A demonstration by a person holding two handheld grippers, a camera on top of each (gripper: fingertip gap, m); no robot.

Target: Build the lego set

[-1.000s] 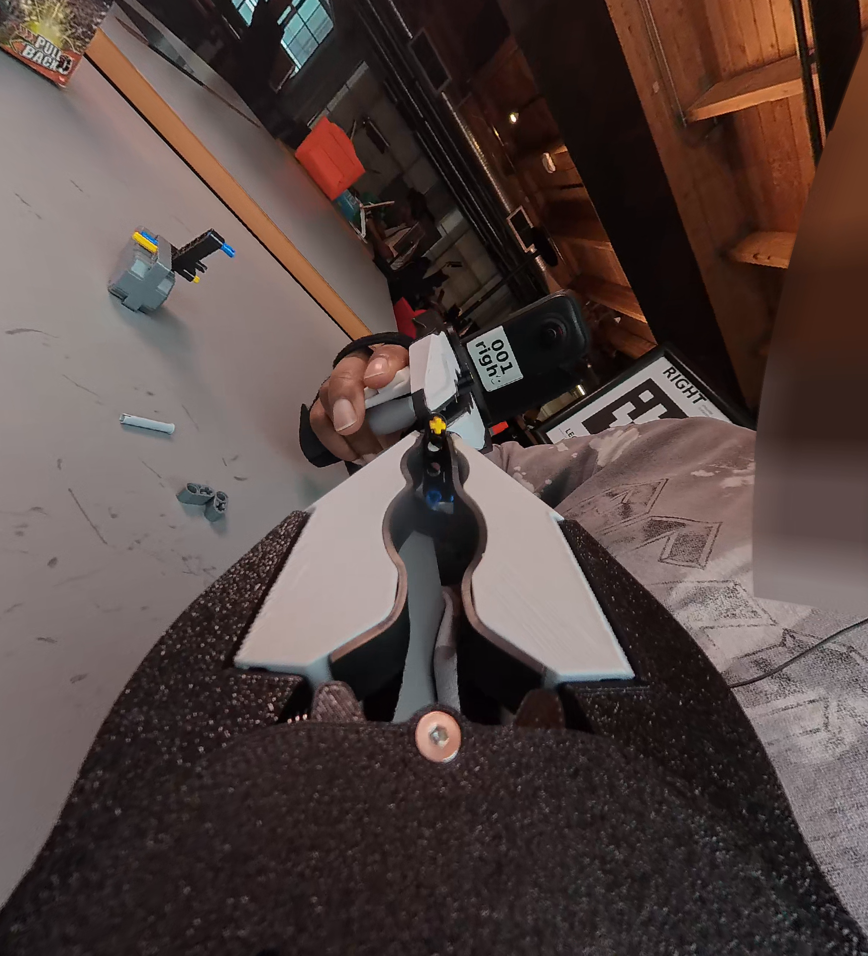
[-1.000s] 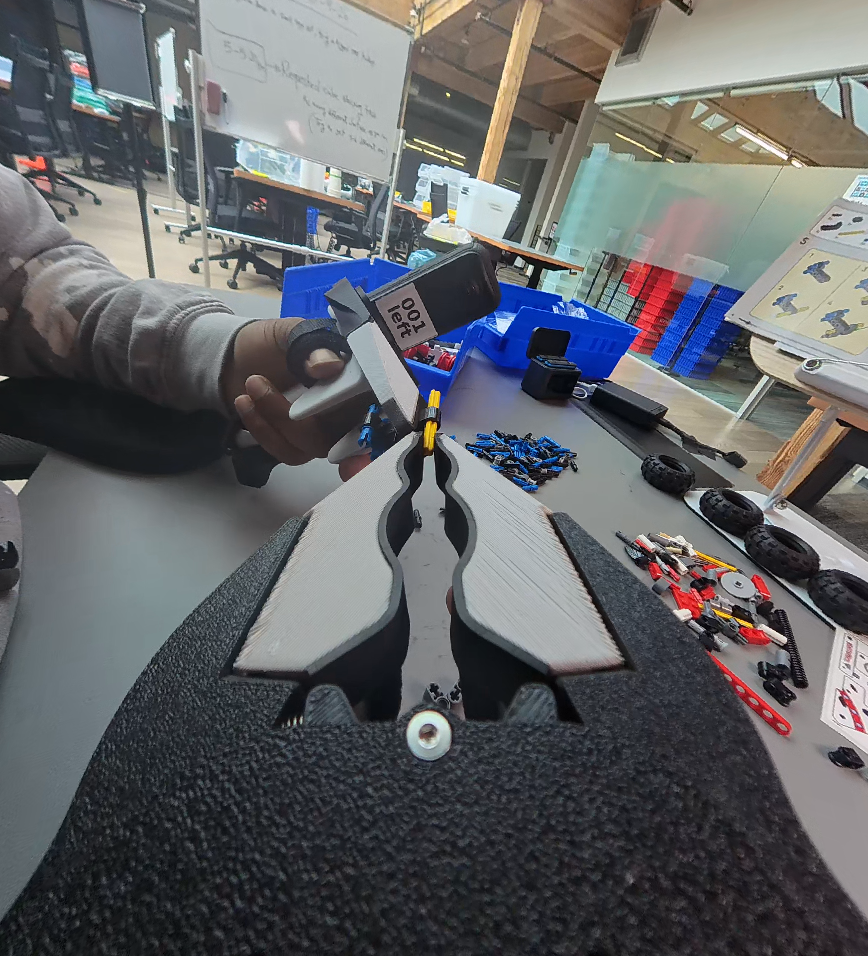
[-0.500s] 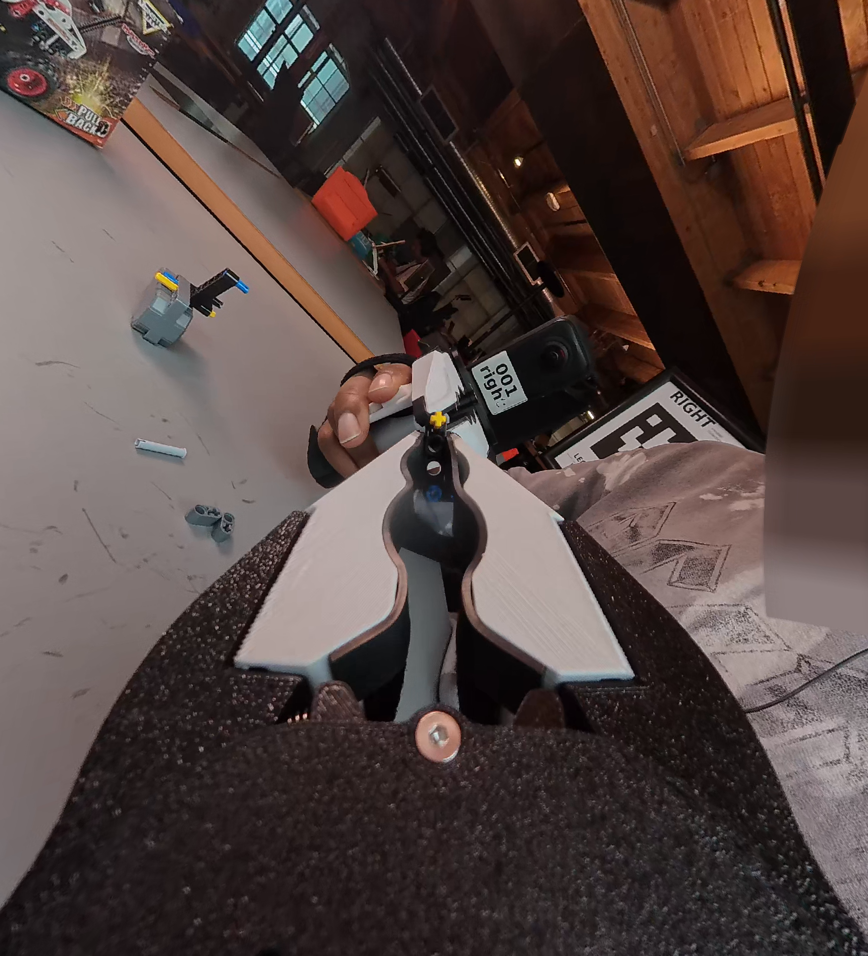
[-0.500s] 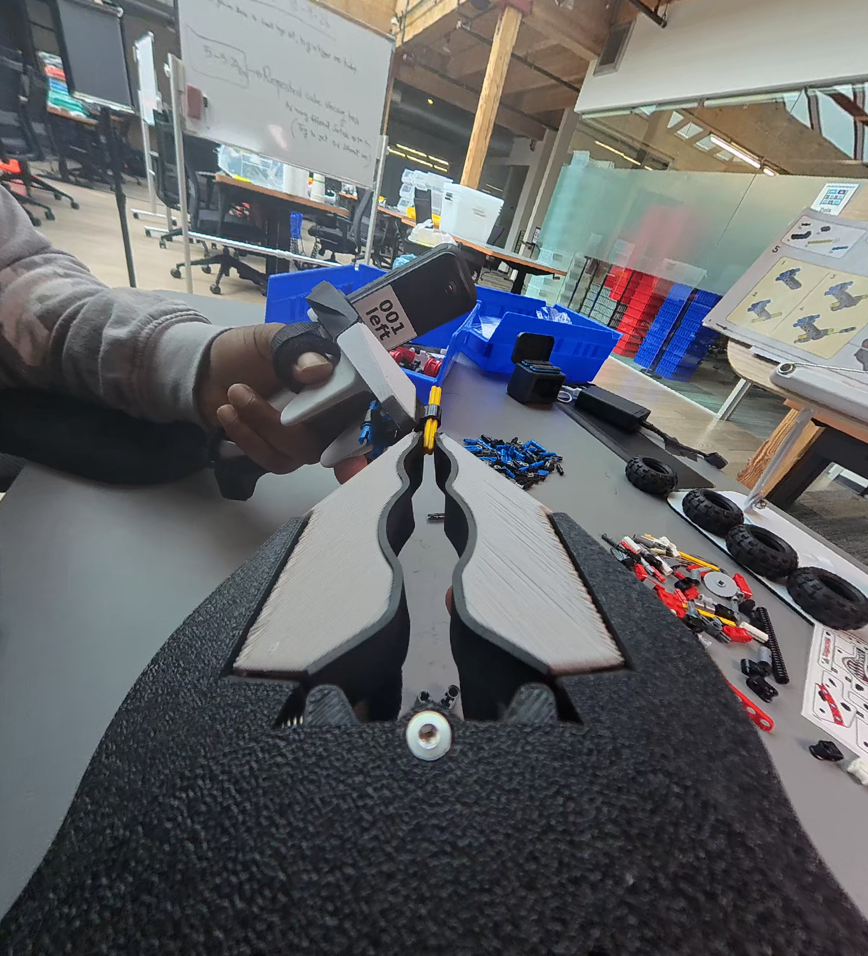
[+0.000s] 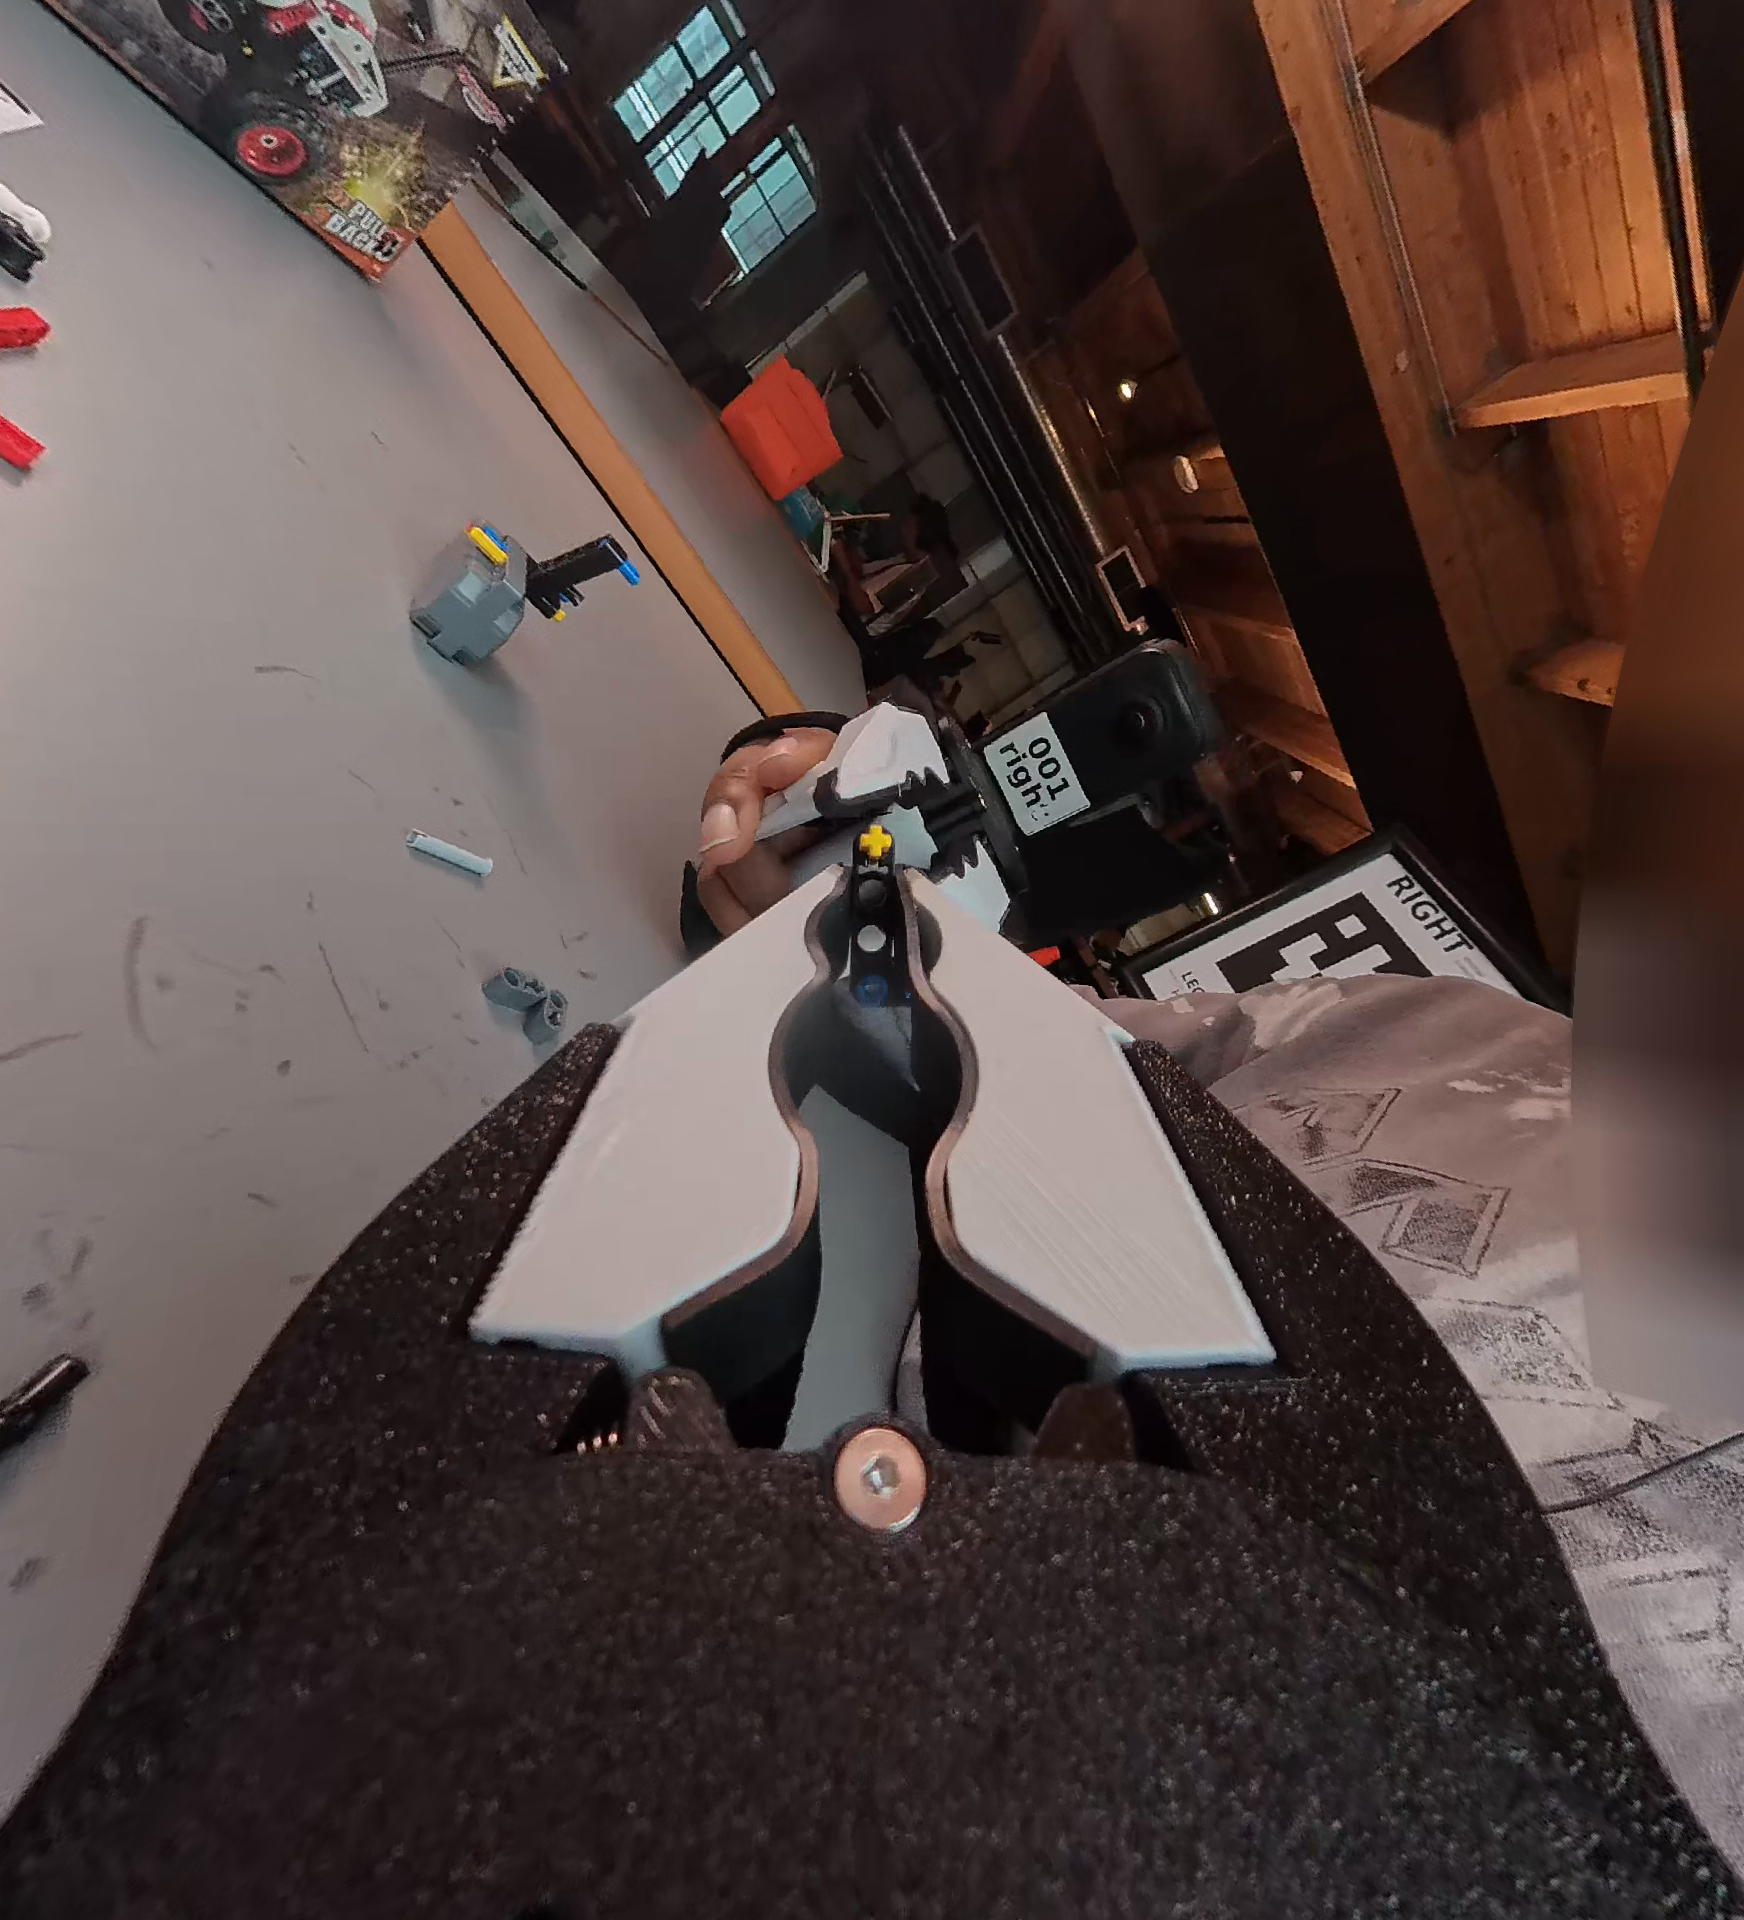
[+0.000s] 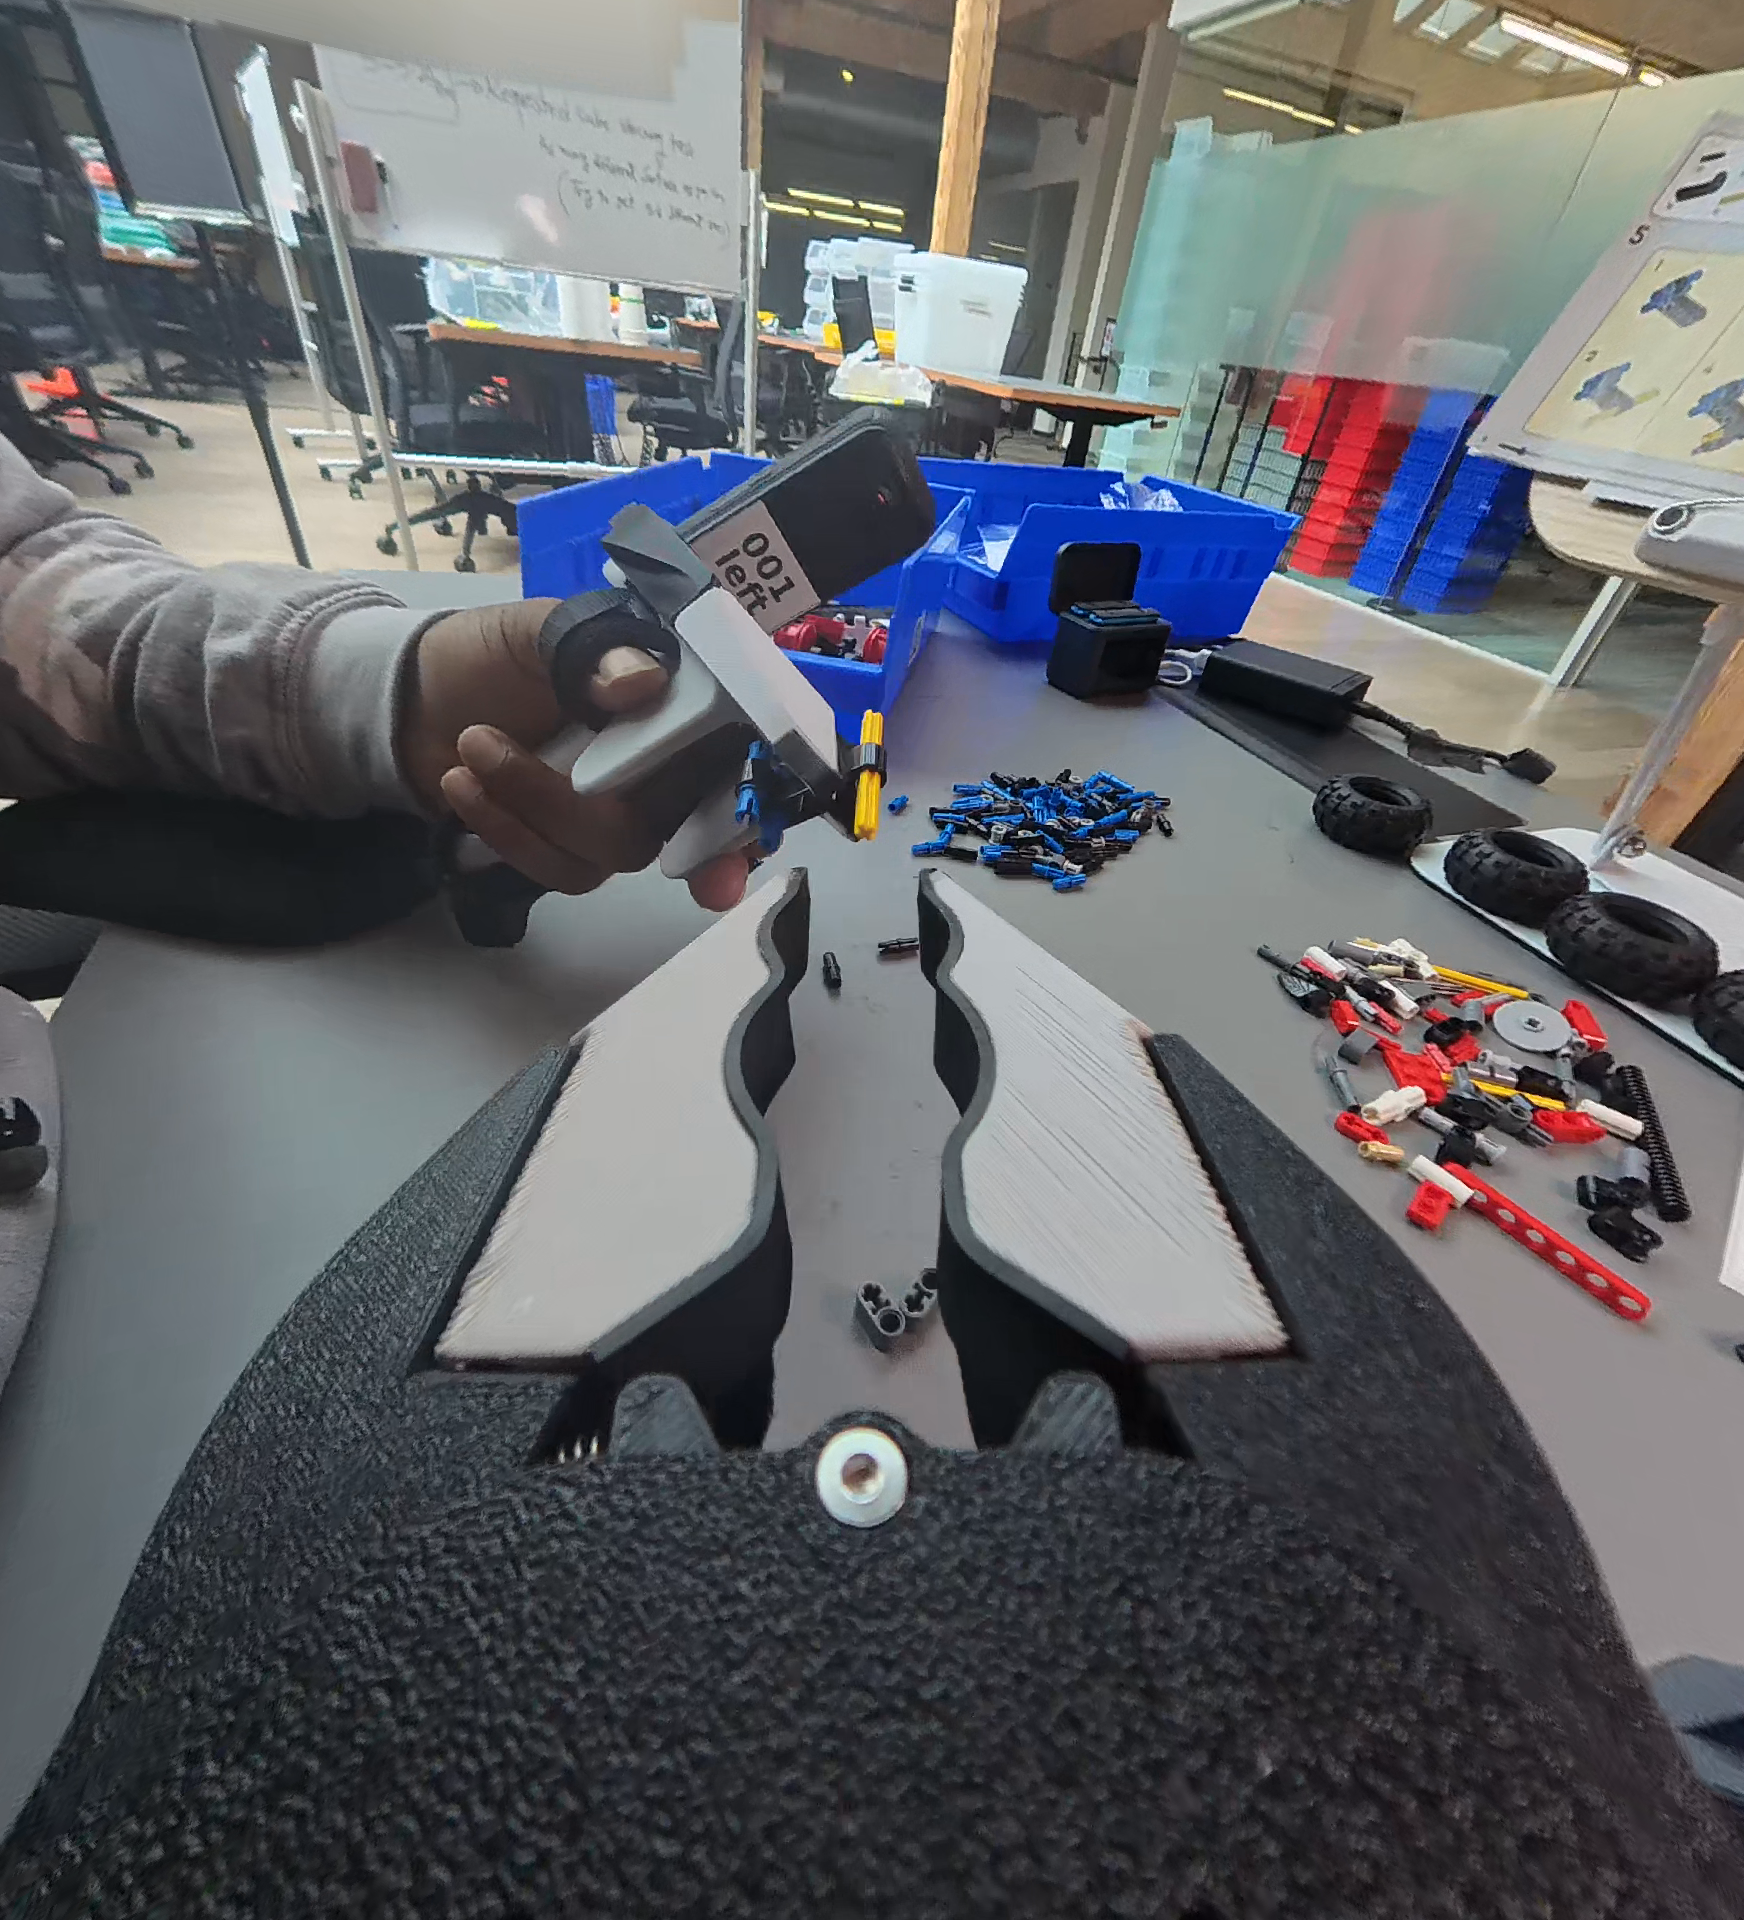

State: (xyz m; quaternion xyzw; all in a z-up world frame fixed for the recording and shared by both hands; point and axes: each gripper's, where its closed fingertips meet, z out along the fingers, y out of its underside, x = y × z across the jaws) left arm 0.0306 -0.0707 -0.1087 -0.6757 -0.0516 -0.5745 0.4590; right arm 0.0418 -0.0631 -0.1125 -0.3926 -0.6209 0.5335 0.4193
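Note:
My left gripper [image 5: 873, 896] is shut on a small black beam [image 5: 870, 935], held above the grey table [image 5: 224, 831]. A yellow axle [image 5: 875, 842] sticks through the beam's tip and a blue pin sits lower down. In the right wrist view the left gripper [image 6: 795, 774] holds the beam with the yellow axle [image 6: 866, 774] upright and blue pins [image 6: 759, 800] behind it. My right gripper [image 6: 863, 894] is open and empty, just below and apart from the axle. It also shows beyond the beam in the left wrist view [image 5: 889, 774].
A grey block sub-assembly [image 5: 473, 613], a pale tube [image 5: 447, 854], a grey connector [image 6: 894, 1314] and a black axle [image 5: 0, 1423] lie on the table. A pile of blue and black pins [image 6: 1044, 816], mixed parts [image 6: 1470, 1081], tyres [image 6: 1626, 945], blue bins [image 6: 1107, 551] and an instruction booklet [image 6: 1699, 343] are to the right. Less than 4 cm separates the two grippers' tips.
My right gripper was shut on the yellow axle at the beam's tip; it has opened and drawn back. The axle stays in the beam held by my left gripper.

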